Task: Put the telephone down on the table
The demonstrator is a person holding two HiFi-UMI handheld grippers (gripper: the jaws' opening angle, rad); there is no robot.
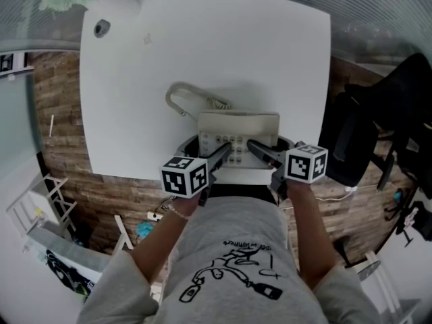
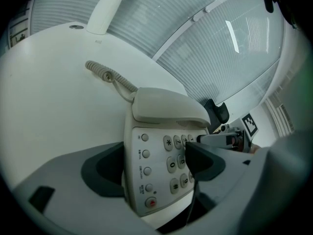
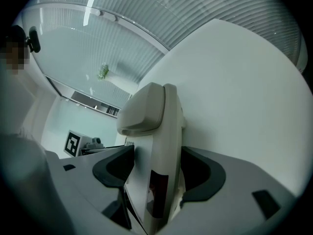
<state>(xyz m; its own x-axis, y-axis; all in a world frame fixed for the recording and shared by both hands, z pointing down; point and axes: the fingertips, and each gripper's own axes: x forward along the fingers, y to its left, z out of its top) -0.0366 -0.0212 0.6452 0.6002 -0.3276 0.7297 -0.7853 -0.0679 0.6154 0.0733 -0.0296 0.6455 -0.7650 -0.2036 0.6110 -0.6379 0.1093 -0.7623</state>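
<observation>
A cream desk telephone (image 1: 237, 132) lies at the near edge of the white table (image 1: 202, 46), keypad up, with its handset (image 1: 236, 121) in the cradle on the far side. Its coiled cord (image 1: 179, 94) loops off to the left. My left gripper (image 1: 219, 159) reaches in from the near left. In the left gripper view the telephone (image 2: 156, 151) is between the wide jaws of this gripper (image 2: 154, 160), one jaw tip hovering over the keys. My right gripper (image 1: 260, 150) comes from the near right. Its own view shows the gripper (image 3: 157, 155) closed on the telephone (image 3: 164, 131) edge-on, pads against both faces.
A white vase with green flowers (image 1: 101, 5) stands at the table's far left corner. A black chair (image 1: 378, 127) is beside the table on the right. A white rack (image 1: 40, 208) stands on the wooden floor at the lower left. Slatted blinds lie beyond the far edge.
</observation>
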